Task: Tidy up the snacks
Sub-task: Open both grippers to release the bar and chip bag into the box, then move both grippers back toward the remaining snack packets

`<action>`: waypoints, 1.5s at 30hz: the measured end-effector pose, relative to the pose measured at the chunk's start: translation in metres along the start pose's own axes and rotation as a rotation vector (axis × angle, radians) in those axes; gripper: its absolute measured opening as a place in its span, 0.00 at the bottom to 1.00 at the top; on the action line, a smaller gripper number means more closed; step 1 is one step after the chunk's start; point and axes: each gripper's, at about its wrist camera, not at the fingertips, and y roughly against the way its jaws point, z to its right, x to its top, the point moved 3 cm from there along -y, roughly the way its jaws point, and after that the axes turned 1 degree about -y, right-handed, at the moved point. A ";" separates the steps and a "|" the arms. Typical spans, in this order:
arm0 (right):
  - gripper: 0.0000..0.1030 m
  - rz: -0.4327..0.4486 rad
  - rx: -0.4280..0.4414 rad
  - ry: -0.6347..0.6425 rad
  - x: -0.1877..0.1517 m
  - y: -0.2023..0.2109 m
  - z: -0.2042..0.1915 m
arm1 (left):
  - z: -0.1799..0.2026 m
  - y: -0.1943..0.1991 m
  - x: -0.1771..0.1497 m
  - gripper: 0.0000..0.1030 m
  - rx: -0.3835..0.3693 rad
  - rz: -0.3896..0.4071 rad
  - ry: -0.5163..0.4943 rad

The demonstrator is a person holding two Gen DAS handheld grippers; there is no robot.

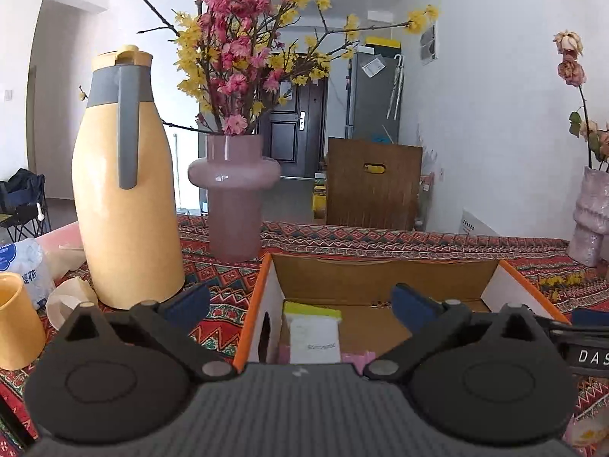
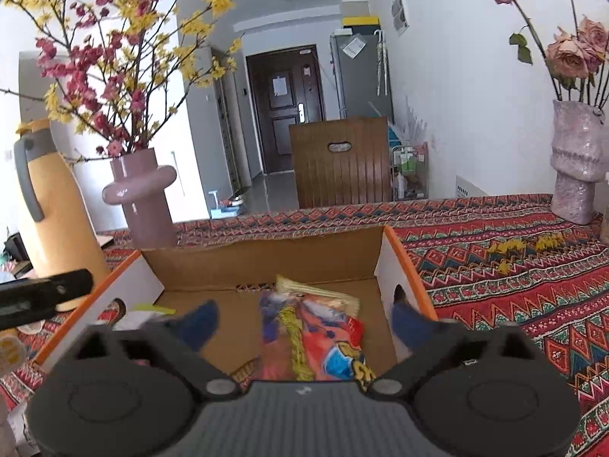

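- The counter (image 2: 514, 266), under a red patterned cloth, carries everything; take the open cardboard box (image 2: 266, 255) in the middle of it as the mark.
- That box has brown inside walls, white outer flaps and an orange edge along its sides, and its top stands open.
- Left of the box stands a tall yellow thermos jug (image 1: 125, 190) with a grey handle, upright on the cloth.
- Behind the box's left corner is a mauve vase (image 1: 234, 194) of pink and yellow blossom branches; far to the box's right is a pale textured vase (image 2: 574, 160) of faded roses.
- A yellow cup (image 1: 17, 320) sits left of the jug, well apart from the box.
- Inside the box, toward its right side, lies a bright snack bag (image 2: 316, 335), red, orange and blue, flat on the floor of the box.
- Toward the box's left wall lies a pale packet (image 1: 314, 331) with a yellow-green top edge and a white label, and pink packaging shows just beside it.
- The left gripper (image 1: 300, 301) hangs over the near left part of the box, tilted a little downward; its jaws are spread wide, touching nothing.
- The right gripper (image 2: 304, 321) hangs over the snack bag, angled down likewise, jaws spread wide on either side of the bag without pressing it.
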 end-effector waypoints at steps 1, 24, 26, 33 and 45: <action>1.00 0.007 0.000 -0.004 0.000 0.002 0.001 | 0.001 0.000 -0.001 1.00 0.001 -0.001 -0.001; 1.00 0.108 0.045 -0.011 0.018 0.056 -0.007 | 0.004 0.067 0.022 1.00 -0.053 0.051 0.013; 1.00 0.116 0.050 -0.014 0.018 0.068 -0.008 | 0.002 0.075 0.020 1.00 -0.052 0.050 0.006; 1.00 0.107 0.042 0.012 -0.002 0.105 -0.006 | -0.014 0.102 -0.001 1.00 -0.037 0.030 -0.023; 1.00 0.059 0.014 0.027 -0.068 0.144 0.005 | -0.055 0.113 -0.065 1.00 0.017 -0.061 -0.038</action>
